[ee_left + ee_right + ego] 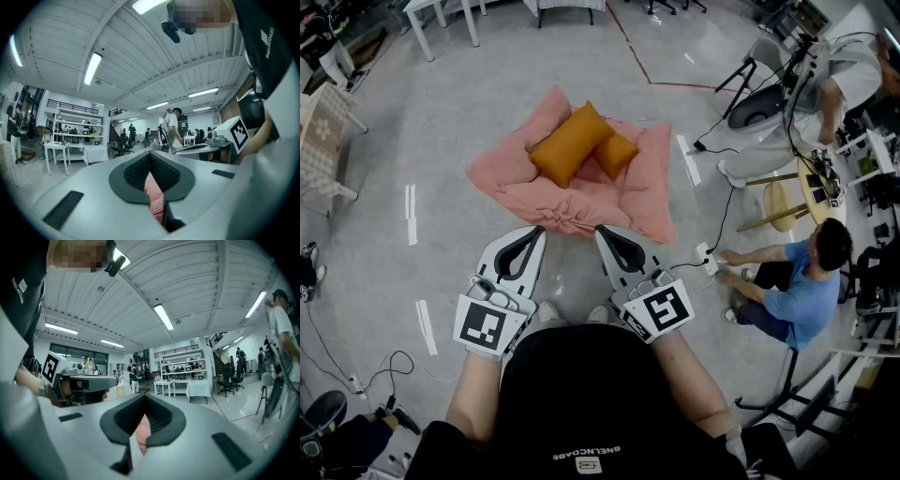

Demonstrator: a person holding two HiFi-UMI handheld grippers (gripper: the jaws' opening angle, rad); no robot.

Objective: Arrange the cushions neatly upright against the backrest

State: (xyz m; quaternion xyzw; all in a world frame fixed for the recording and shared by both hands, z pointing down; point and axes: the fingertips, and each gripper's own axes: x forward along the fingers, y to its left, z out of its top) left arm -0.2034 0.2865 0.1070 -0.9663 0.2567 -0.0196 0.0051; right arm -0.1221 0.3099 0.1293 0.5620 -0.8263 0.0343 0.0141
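Two mustard-yellow fabric cushions, a large one (570, 142) and a small one (616, 153), lie flat and touching in the middle of a crumpled pink quilted floor mat (637, 192). The left gripper (534, 231) and right gripper (602, 231) sit at the mat's bunched near edge. Both sets of jaws are closed, with pink showing under the tips.

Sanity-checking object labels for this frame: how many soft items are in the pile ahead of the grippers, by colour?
orange cushions: 2 (larger, smaller)
pink blanket: 1
Total: 3
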